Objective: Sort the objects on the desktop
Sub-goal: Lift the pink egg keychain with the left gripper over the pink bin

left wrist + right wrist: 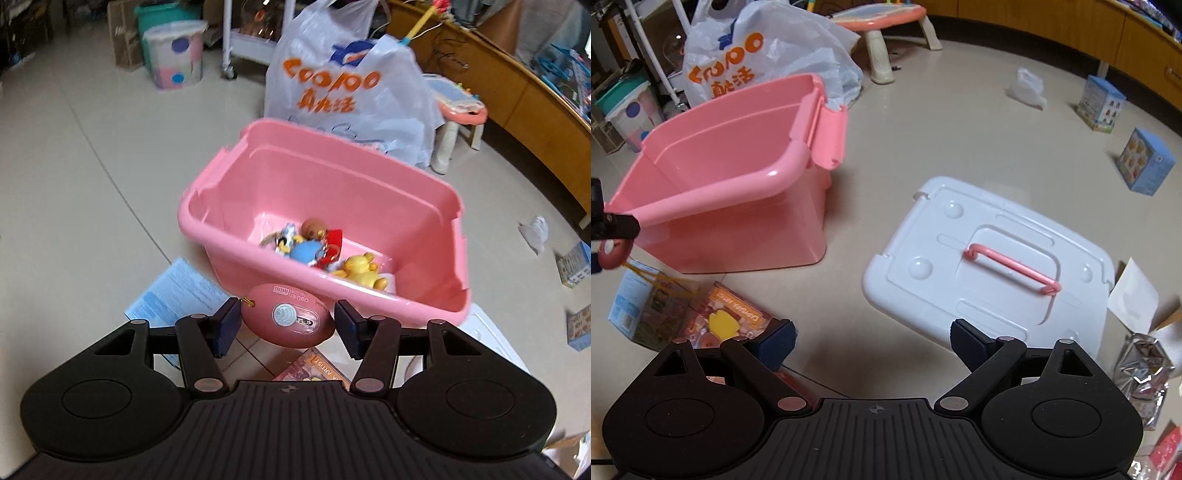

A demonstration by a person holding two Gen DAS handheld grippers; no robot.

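A: Why is the pink correction tape [287,320] held up by the bin [406,206]?

B: The left gripper [286,326] pinches it by its ends between its fingers, just short of the bin's near rim, probably to drop it among the toys [325,251].

A: And the right gripper [871,343]?

B: Its fingers are spread and empty above the floor, beside the white lid [960,258].
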